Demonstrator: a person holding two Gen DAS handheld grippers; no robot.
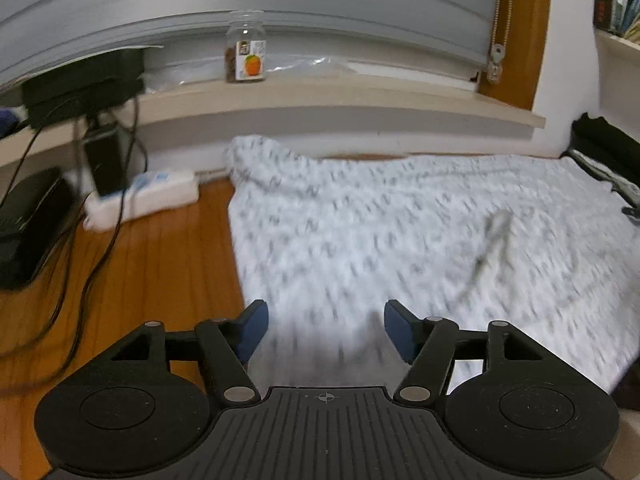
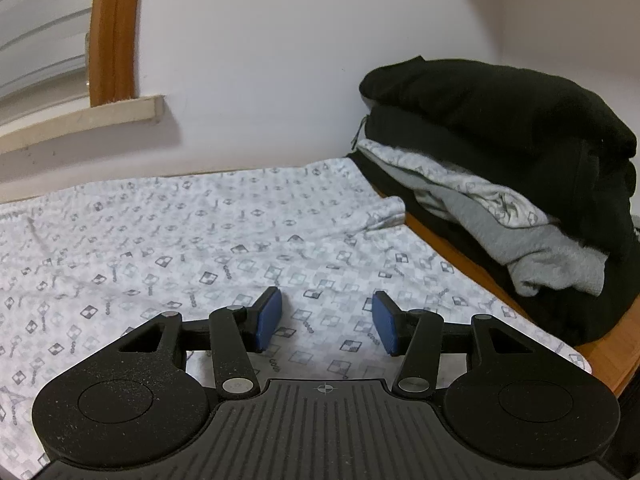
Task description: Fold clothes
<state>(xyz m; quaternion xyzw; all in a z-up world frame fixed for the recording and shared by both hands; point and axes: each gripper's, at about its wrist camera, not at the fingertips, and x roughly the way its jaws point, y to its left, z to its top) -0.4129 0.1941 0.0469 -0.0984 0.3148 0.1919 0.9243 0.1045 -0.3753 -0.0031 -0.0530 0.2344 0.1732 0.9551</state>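
- Right wrist view: right gripper (image 2: 326, 322) spread, empty, low over the patterned garment (image 2: 180, 240) lying flat.
- Left gripper (image 1: 326, 330) spread at the garment's left edge.
- Risk: pinching one layer; clothes pile (image 2: 520, 184) crowds far right.

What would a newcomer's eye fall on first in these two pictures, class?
A white patterned garment lies spread flat across the wooden floor, filling the middle of both views, with each open gripper above its near edge. At the right, against the wall, sits a pile of black and grey clothes. A jar stands on the windowsill.
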